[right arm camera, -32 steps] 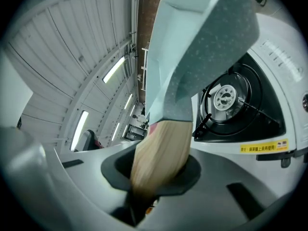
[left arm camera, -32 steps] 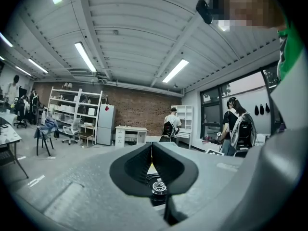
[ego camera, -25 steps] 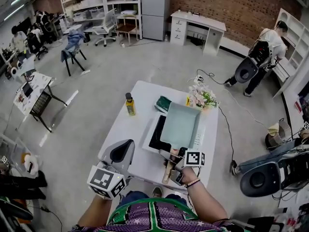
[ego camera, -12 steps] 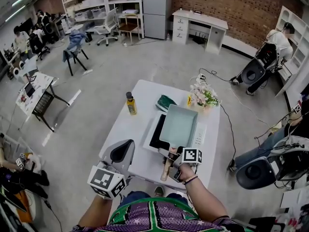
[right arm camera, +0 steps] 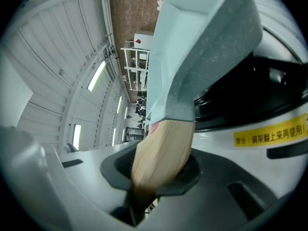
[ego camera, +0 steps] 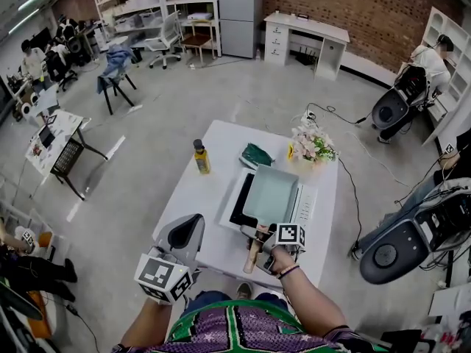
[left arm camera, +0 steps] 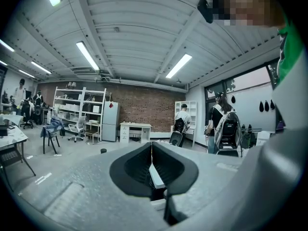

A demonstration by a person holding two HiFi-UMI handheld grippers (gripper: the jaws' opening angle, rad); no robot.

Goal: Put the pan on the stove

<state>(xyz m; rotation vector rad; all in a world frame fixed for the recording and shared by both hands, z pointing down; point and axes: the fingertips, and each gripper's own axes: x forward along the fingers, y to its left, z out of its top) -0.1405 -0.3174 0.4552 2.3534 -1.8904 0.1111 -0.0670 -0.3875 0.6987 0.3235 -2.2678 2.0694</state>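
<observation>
In the middle of the head view, the pan [ego camera: 271,193] covers most of the stove [ego camera: 237,206]. In the right gripper view, the pan runs off the top edge, and the yellow label [right arm camera: 272,134] is cut at the right edge.

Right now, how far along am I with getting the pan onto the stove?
Nearly done. The pan sits over the stove, covering most of its black top; whether it rests flat I can't tell. In hand: the right gripper is clamped on the wooden handle. The left gripper is shut and empty, off to the side. Left: settle the pan, let go, pull back.
</observation>
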